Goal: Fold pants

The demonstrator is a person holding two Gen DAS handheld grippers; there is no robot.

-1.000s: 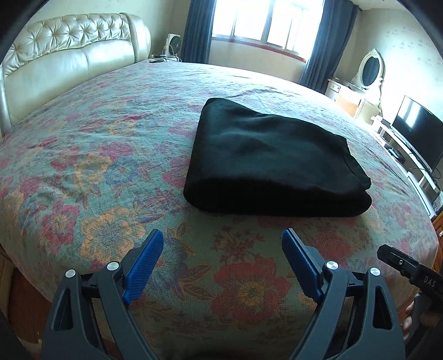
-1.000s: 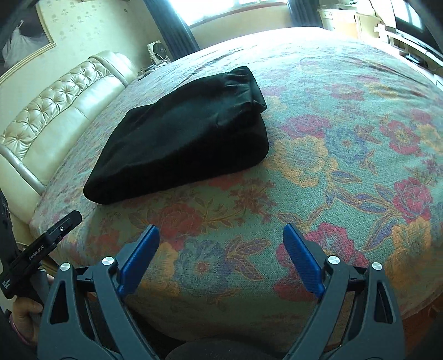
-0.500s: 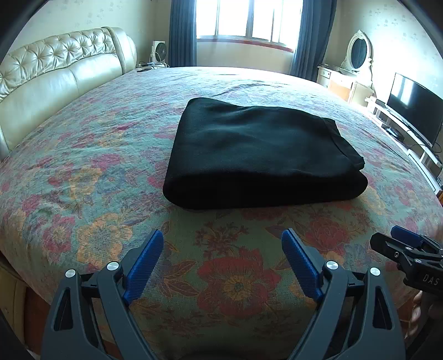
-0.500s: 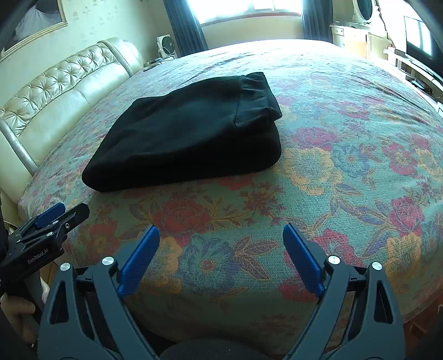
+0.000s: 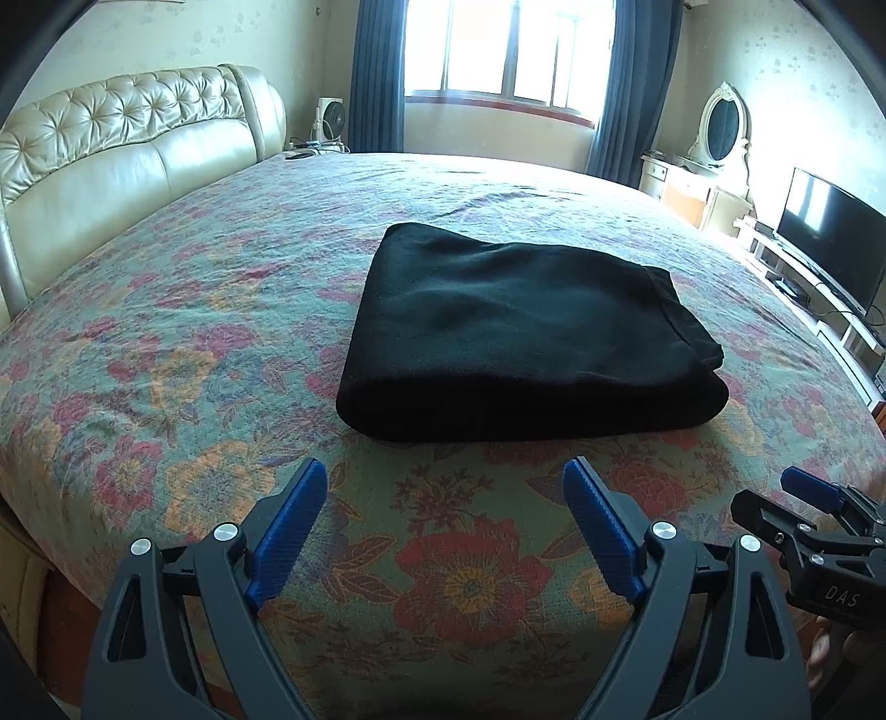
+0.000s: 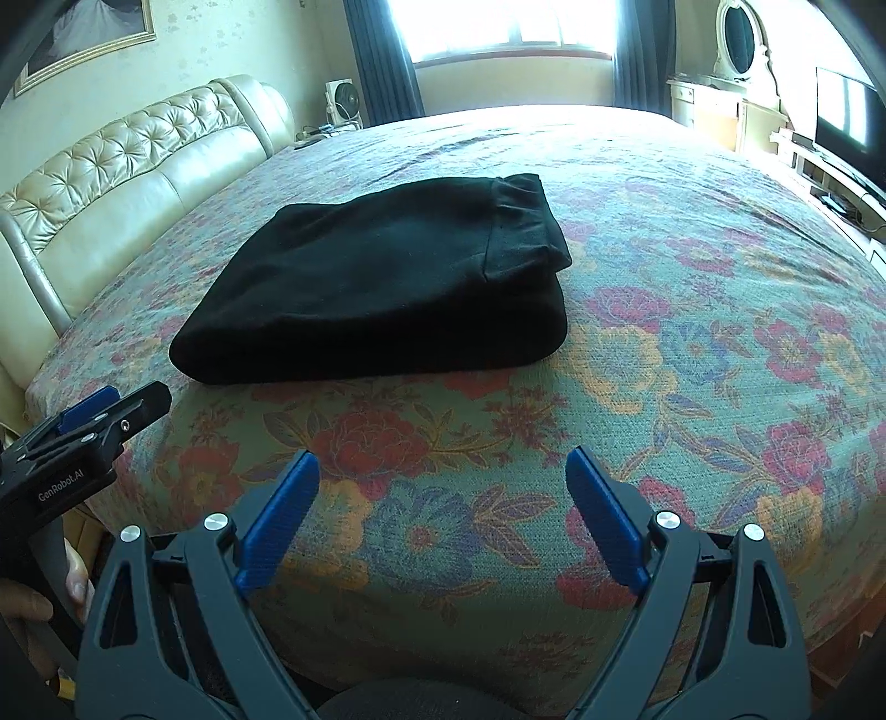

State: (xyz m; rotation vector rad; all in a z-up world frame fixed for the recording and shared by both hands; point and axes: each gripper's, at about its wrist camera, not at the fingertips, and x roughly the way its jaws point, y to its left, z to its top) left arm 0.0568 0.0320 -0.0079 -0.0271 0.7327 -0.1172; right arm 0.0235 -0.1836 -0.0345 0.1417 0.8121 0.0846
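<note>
The black pants (image 5: pixel 515 332) lie folded into a thick rectangle on the floral bedspread (image 5: pixel 183 310); they also show in the right wrist view (image 6: pixel 382 288), waistband at the right end. My left gripper (image 5: pixel 443 476) is open and empty, held back from the near folded edge. My right gripper (image 6: pixel 440 465) is open and empty, also short of the pants. Each gripper shows at the edge of the other's view: the right one in the left wrist view (image 5: pixel 797 498), the left one in the right wrist view (image 6: pixel 111 410).
A cream tufted headboard (image 5: pixel 111 149) runs along the left. A dresser with oval mirror (image 5: pixel 720 144) and a TV (image 5: pixel 830 243) on a low stand are at the right. A window with blue curtains (image 5: pixel 509 50) is behind the bed.
Both grippers have drawn back and levelled out, so the pants sit farther off and more centred. The jaws stay open. The pants have not moved.
</note>
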